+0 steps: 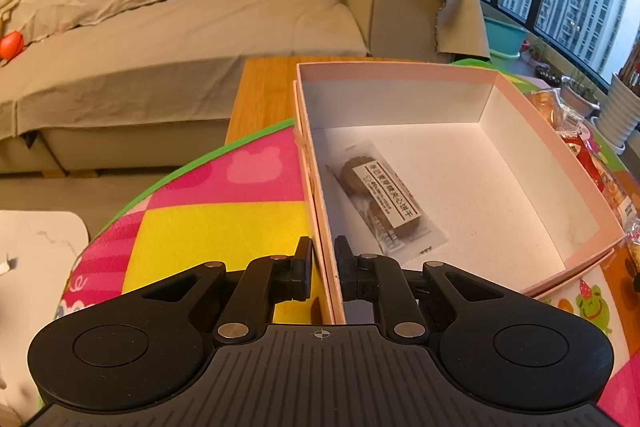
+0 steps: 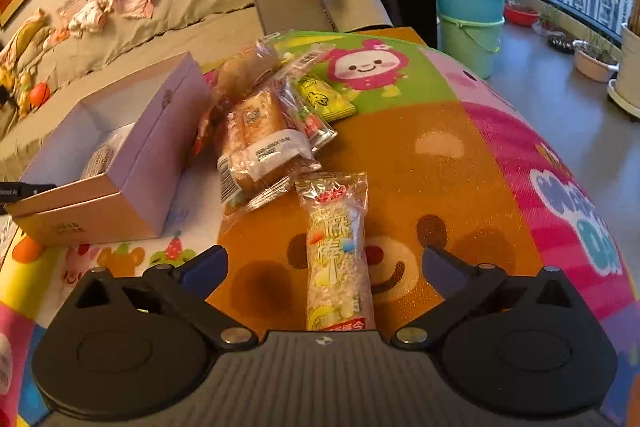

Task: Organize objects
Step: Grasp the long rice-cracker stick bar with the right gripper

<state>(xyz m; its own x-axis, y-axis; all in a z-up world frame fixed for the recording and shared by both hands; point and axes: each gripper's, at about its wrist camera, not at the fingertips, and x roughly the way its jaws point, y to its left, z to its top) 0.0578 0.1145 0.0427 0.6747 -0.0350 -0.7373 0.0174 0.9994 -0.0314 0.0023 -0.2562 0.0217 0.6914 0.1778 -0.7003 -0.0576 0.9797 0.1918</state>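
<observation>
An open pink box stands on the colourful cartoon mat. One clear packet of brown biscuits lies on its white floor. My left gripper is shut on the box's near wall, one finger inside and one outside. In the right wrist view the same box sits at the left, beside a heap of snack packets and a yellow packet. My right gripper stands wide open over a long rice-bar packet, which lies flat on the mat between the fingers without touching either pad.
A grey-covered sofa with loose clothes runs behind the table. More snack packets lie just past the box's right wall. Teal and green buckets and plant pots stand on the floor by the window. A white surface shows at the lower left.
</observation>
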